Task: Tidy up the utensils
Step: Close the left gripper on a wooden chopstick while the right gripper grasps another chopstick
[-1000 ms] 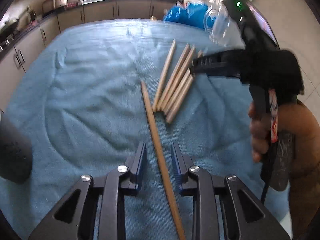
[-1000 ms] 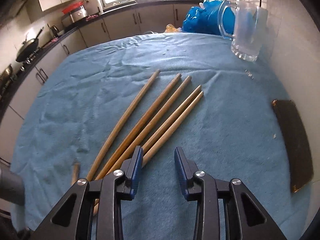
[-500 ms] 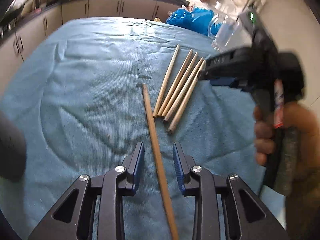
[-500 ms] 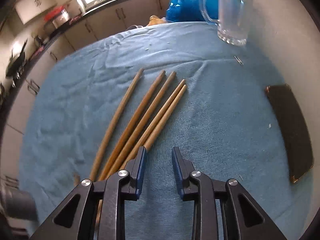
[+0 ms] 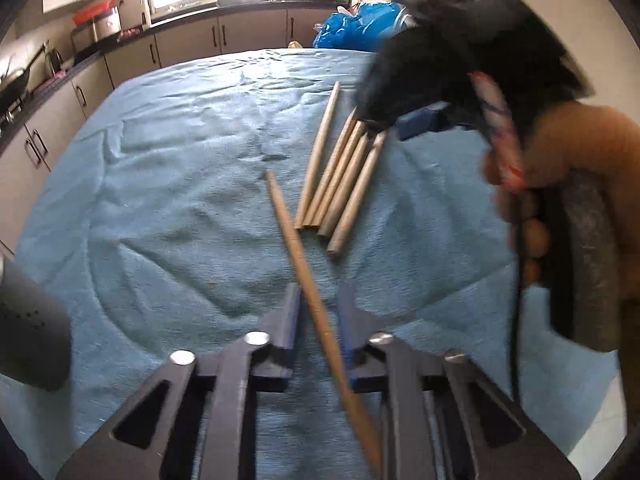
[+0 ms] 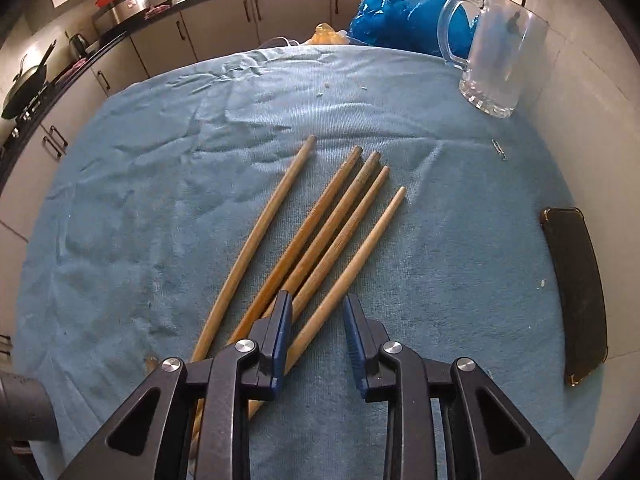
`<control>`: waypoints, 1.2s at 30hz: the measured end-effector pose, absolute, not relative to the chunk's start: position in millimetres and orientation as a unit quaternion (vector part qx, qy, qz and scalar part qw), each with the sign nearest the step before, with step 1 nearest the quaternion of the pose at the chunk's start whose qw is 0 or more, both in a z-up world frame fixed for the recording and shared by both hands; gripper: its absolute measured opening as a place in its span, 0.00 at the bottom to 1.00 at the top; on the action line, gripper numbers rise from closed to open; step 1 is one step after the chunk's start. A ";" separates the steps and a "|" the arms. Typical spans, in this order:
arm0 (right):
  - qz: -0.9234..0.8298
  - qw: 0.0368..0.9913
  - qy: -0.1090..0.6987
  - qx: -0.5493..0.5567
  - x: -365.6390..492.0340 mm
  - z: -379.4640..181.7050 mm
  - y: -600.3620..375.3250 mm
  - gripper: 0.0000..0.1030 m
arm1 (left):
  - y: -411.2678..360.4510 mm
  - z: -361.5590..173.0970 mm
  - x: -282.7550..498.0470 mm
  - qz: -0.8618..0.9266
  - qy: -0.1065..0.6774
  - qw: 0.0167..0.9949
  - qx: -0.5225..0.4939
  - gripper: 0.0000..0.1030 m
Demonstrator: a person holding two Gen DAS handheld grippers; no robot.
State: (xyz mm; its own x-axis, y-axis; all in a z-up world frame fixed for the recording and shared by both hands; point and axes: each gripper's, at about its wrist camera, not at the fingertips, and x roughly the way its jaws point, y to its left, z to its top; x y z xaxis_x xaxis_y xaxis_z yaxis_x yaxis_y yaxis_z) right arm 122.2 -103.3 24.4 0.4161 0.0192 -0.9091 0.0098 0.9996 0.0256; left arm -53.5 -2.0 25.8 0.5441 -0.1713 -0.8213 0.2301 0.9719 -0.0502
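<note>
A single long wooden chopstick [image 5: 296,248] lies on the blue towel [image 5: 160,184] and runs between the jaws of my left gripper [image 5: 319,288]. These jaws are closing, with a sliver of gap still showing at the left pad. Several more chopsticks [image 6: 320,224] lie fanned side by side. The rightmost chopstick [image 6: 360,252] passes between the jaws of my right gripper [image 6: 317,296], close to the left pad and clear of the right one. In the left wrist view the right gripper [image 5: 420,120] hovers over the tapered ends of that group [image 5: 336,176].
A glass mug [image 6: 500,52] stands at the far right of the towel, with a blue plastic bag [image 6: 400,12] behind it. A dark phone [image 6: 576,292] lies along the right edge, a paper clip [image 6: 499,148] near it. A grey object [image 5: 28,332] sits at the left. Kitchen cabinets line the back.
The left jaws have narrowed around the single chopstick. The rightmost chopstick has spread away from its neighbour and now lies between the right jaws.
</note>
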 end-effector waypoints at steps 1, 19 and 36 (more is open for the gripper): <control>-0.003 0.837 0.548 0.006 119.9 21.2 -107.2 0.29 | 0.3 26.3 -57.0 -0.115 0.464 0.878 0.028 0.14; 0.011 0.823 0.567 -0.015 18.4 17.1 -211.1 0.23 | 38.7 30.5 -53.1 -0.161 0.504 0.834 -0.157 0.44; 0.100 0.793 0.589 -0.122 -69.2 16.4 -199.5 0.11 | 50.4 37.4 -98.2 -0.147 0.575 0.803 -0.063 0.07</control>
State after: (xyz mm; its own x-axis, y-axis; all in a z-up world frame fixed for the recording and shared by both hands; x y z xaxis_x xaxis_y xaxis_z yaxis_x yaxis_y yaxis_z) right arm -69.2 -199.5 16.4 0.2871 0.0154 -0.9578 -0.3027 0.9501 -0.0755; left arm -98.2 50.4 37.4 0.2960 -0.3078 -0.9042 0.1628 0.9491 -0.2698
